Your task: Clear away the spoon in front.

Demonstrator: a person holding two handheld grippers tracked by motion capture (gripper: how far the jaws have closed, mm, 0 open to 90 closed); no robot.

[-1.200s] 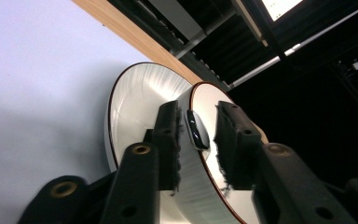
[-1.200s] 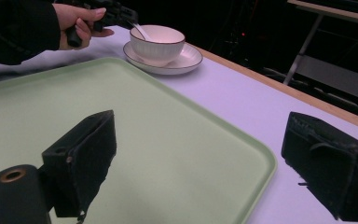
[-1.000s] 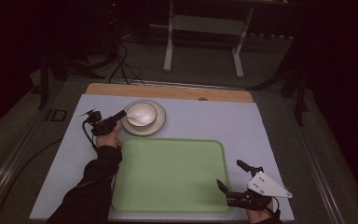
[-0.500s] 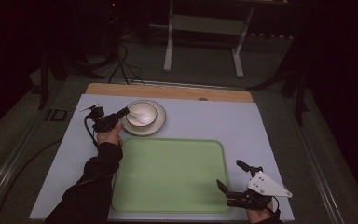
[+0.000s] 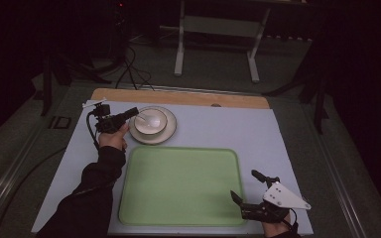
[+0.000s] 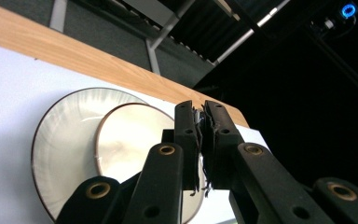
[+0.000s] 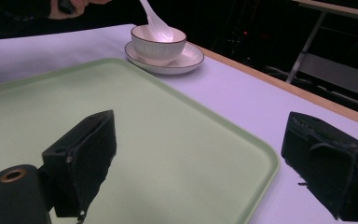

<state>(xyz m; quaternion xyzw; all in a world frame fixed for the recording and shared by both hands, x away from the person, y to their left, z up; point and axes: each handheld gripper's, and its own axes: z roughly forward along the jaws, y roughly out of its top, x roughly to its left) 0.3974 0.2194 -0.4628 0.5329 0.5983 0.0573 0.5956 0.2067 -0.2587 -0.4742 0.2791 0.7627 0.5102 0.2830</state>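
Observation:
A white bowl (image 5: 150, 122) stands on a white saucer (image 5: 169, 135) at the back left of the table. My left gripper (image 5: 135, 112) hovers at the bowl's left rim, shut on the handle of a white spoon (image 5: 144, 118). The spoon's scoop (image 7: 156, 23) hangs down inside the bowl (image 7: 158, 46). In the left gripper view the jaws (image 6: 200, 114) are pressed together on a thin sliver above the bowl (image 6: 126, 140). My right gripper (image 5: 243, 184) rests open near the front right corner of the green tray (image 5: 178, 183), with nothing between its fingers (image 7: 88, 154).
A wooden strip (image 5: 178, 96) runs along the table's far edge. The tray (image 7: 168, 140) lies bare in the middle of the pale mat (image 5: 218, 129). Beyond the table are a metal stand (image 5: 218, 29) and cables on the floor.
The left gripper has risen a little at the bowl's rim, taking the spoon up with it. The right gripper has stayed where it was.

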